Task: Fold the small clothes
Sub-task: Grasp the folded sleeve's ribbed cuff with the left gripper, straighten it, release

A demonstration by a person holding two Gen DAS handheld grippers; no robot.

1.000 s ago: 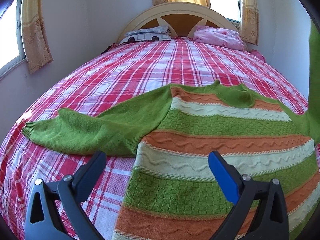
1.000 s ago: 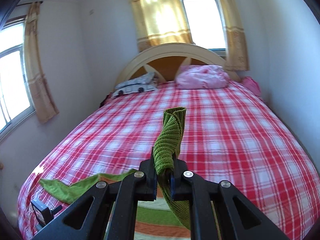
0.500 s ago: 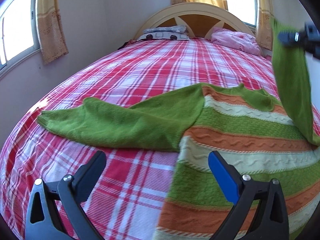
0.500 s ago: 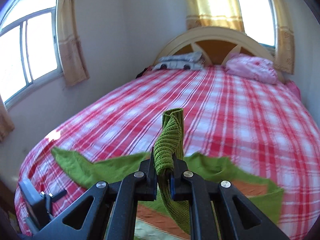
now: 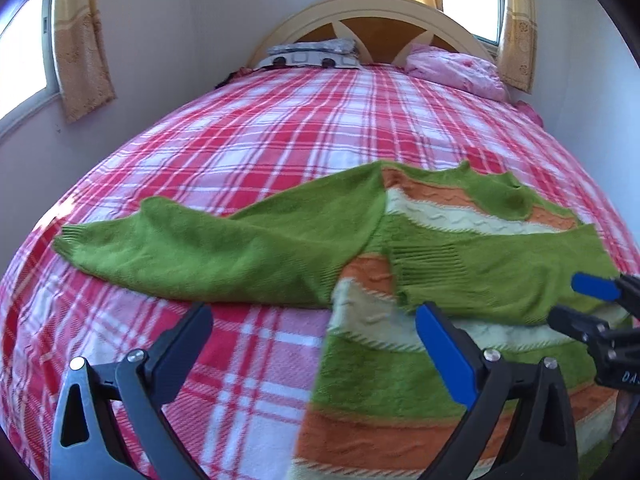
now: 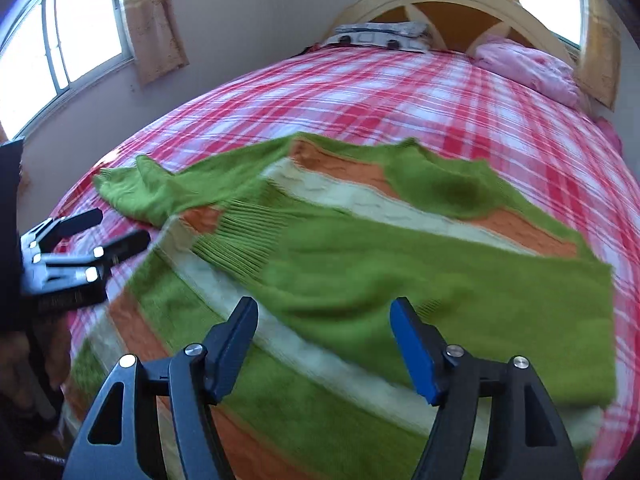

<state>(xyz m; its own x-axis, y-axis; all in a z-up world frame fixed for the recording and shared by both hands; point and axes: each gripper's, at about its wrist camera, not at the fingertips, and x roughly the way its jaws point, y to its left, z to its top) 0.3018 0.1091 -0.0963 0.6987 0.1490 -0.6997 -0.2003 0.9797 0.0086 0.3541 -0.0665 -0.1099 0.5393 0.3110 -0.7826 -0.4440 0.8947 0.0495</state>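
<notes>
Bedroom in a private home. One wide bed under a red, pink and white checked woven cover (image 5: 280, 140), filling most of the room. One arched cream-painted headboard with orange-brown wooden panels (image 5: 376, 20) set against the far wall. At the head of the bed: one flat grey-and-white patterned pillow (image 5: 312, 54) on the left, one crumpled pink bundle of bedding (image 5: 456, 70) on the right. Plain pale walls (image 5: 208, 24). Two windows, one behind the headboard and one in the left wall (image 6: 80, 36), each hung with short yellow-tan patterned curtains (image 5: 82, 48). Daylight comes in through both.
</notes>
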